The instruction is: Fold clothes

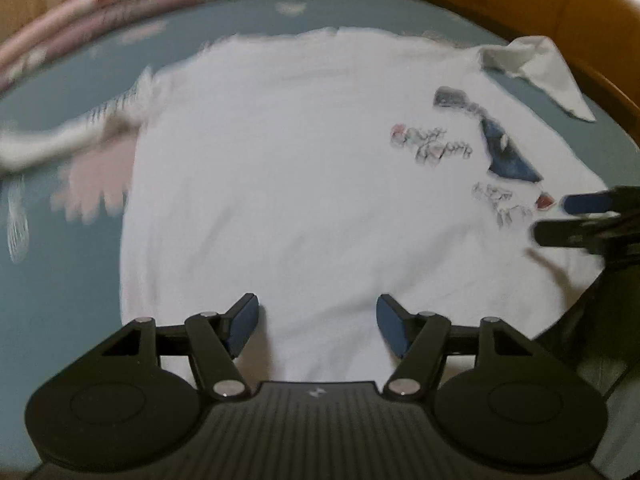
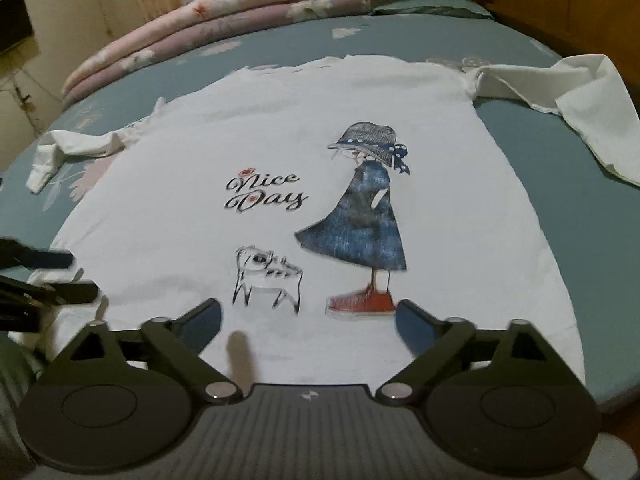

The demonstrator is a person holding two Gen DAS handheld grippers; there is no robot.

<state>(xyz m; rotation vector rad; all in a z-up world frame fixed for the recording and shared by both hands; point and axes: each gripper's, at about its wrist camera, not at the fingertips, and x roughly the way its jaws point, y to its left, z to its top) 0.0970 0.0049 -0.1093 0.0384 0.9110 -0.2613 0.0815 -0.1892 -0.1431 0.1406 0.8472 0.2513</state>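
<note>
Lying flat and face up on the teal bedsheet (image 2: pixel 560 216), the white T-shirt (image 2: pixel 192 128) has its hem nearest both cameras. At far left its sleeve (image 2: pixel 56 152) is bunched up. The left gripper (image 1: pixel 318 328) hangs over the hem with jaws spread, nothing between them. Mid-shirt sits a print (image 2: pixel 360 216) of a girl beside "Nice Day". The right gripper (image 2: pixel 308 320) is likewise released. The right sleeve (image 2: pixel 576 96) looks folded over, though blur hides how.
</note>
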